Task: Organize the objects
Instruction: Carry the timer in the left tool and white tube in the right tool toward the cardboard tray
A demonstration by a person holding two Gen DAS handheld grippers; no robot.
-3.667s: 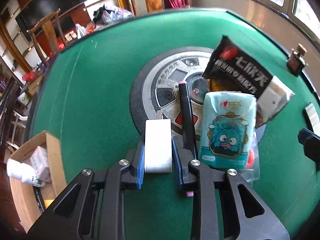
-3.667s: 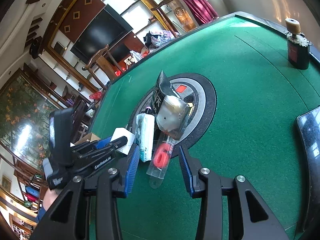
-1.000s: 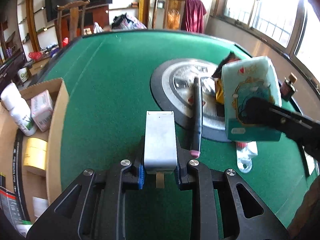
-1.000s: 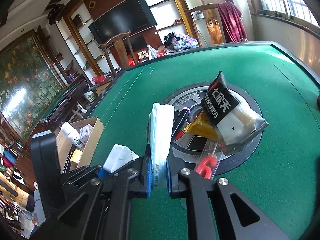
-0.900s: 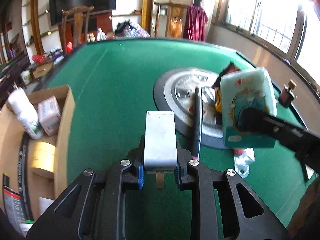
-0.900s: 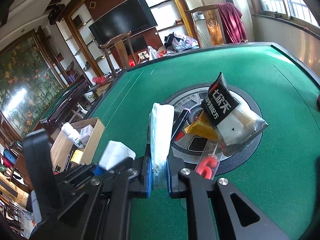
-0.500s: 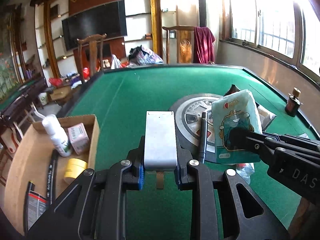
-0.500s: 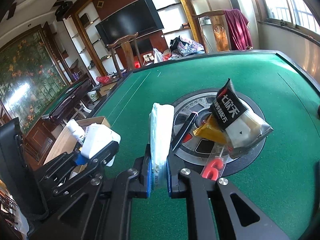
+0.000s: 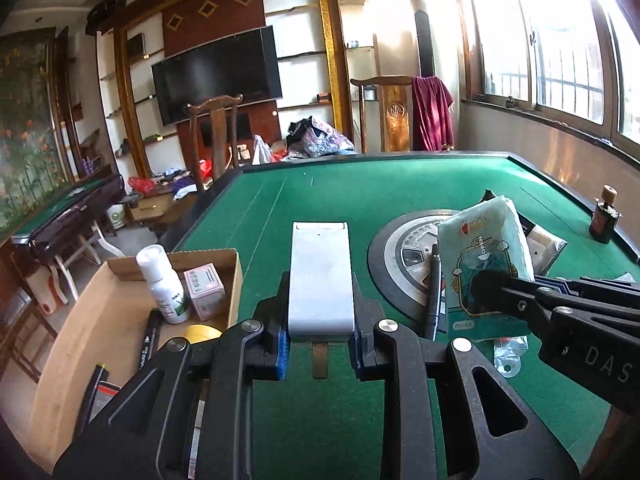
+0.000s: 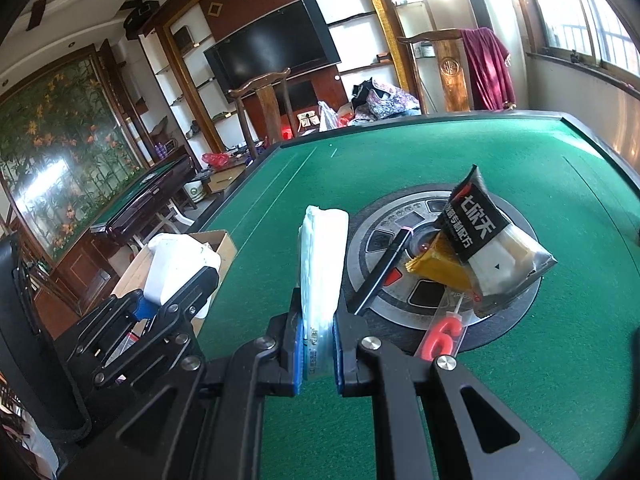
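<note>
The left tongs (image 9: 320,334) hold a white box (image 9: 321,276), pinched at its near end by the blue pads. The box looks hard and smooth, with flat sides, so it will not squash. It could slip, because the sides are shiny and most of it sticks out past the pads. It is up in the air, above the green table (image 9: 360,200) and just beside the cardboard box (image 9: 92,320) at the table's left edge.

The right tongs (image 10: 318,356) are squeezed on a tissue pack (image 10: 322,264), which stands up on its thin edge between the pads. The pack is soft and light. It bends in where it is pinched, so a firm squeeze will not hurt it. It seems to be lifted clear of the table too.

The cardboard box already has a white bottle (image 9: 162,280), a small pink carton (image 9: 202,286) and a yellow roll (image 9: 202,332) in it. A good guess is that both held things go in there next.

A black pen (image 10: 380,272), a black snack bag (image 10: 488,236) and a red number candle (image 10: 440,338) lie on the round middle plate (image 10: 384,232). The pen is thin and hard, best taken at its middle. The bag is crinkly and puffy, best taken by an edge.
</note>
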